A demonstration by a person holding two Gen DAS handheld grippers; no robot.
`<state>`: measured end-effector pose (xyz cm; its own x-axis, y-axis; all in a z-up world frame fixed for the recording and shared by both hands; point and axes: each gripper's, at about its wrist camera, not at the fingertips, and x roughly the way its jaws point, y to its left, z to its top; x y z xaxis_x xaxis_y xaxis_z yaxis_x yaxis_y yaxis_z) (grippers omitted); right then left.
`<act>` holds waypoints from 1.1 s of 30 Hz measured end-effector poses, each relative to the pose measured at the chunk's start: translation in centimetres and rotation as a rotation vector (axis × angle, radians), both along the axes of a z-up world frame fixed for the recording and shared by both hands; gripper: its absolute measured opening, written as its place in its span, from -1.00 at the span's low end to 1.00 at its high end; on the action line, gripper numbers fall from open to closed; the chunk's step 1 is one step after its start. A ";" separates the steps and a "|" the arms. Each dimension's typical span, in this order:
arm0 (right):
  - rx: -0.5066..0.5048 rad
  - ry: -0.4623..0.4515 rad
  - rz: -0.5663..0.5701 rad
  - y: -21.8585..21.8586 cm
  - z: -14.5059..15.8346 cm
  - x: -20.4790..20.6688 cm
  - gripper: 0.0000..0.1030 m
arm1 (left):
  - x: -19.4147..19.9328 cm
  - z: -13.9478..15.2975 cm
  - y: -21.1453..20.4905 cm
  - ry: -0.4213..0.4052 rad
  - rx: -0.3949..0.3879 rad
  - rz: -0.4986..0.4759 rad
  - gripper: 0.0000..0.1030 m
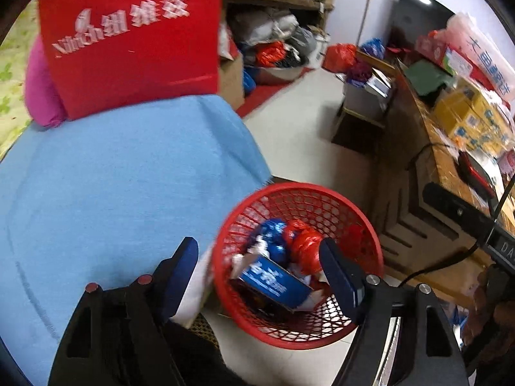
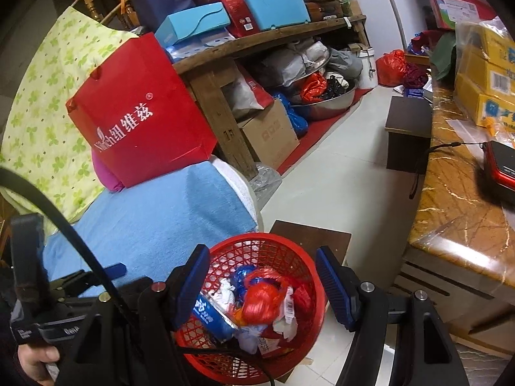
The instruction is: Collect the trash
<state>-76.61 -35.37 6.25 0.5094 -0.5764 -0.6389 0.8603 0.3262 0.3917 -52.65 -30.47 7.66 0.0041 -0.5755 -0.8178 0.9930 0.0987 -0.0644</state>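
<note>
A red mesh waste basket (image 1: 299,193) stands on the floor beside a blue-covered seat (image 1: 122,173). It holds a blue carton (image 1: 273,284), red and blue crumpled bags (image 1: 302,244) and white paper. My left gripper (image 1: 257,251) is open and empty above the basket's near rim. In the right wrist view the same basket (image 2: 257,241) lies below my right gripper (image 2: 260,257), which is open and empty, with the red bag (image 2: 260,299) and blue carton (image 2: 209,318) inside. The left gripper's body (image 2: 48,308) shows at the lower left there.
A red paper bag (image 2: 141,115) and pink cushion (image 2: 106,173) sit on the seat. A cluttered wooden shelf (image 2: 267,35) with boxes and a metal basin (image 2: 325,103) lines the back. A marble-topped counter (image 2: 450,193) with yellow boxes stands at the right. A dark stool (image 2: 408,128) stands on the tiled floor.
</note>
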 end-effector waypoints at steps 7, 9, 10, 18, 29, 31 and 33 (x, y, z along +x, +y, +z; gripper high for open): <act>-0.010 0.036 0.065 1.8 0.5 2.5 0.39 | 2.2 1.4 3.4 -0.041 -0.052 0.100 0.52; -0.015 0.047 0.078 2.5 0.7 3.1 0.39 | 2.6 1.7 4.4 -0.049 -0.067 0.118 0.52; -0.015 0.052 0.083 2.8 0.7 3.3 0.39 | 2.8 2.0 4.9 -0.053 -0.077 0.128 0.52; -0.005 0.092 0.121 6.1 1.0 4.5 0.39 | 3.9 4.0 8.8 -0.077 -0.160 0.204 0.74; -0.036 0.137 0.139 8.6 2.4 5.4 0.40 | 5.2 5.3 11.5 -0.094 -0.200 0.276 0.75; -0.040 0.139 0.141 9.0 2.6 5.7 0.49 | 5.3 5.3 11.8 -0.087 -0.201 0.286 0.75; -0.047 0.141 0.148 9.5 2.7 6.0 0.52 | 5.5 5.3 12.1 -0.085 -0.208 0.290 0.75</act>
<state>-70.65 -25.86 8.95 0.4984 -0.5327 -0.6839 0.8467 0.4686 0.2520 -47.20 -18.36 12.95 0.2543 -0.6943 -0.6732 0.9282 0.3706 -0.0316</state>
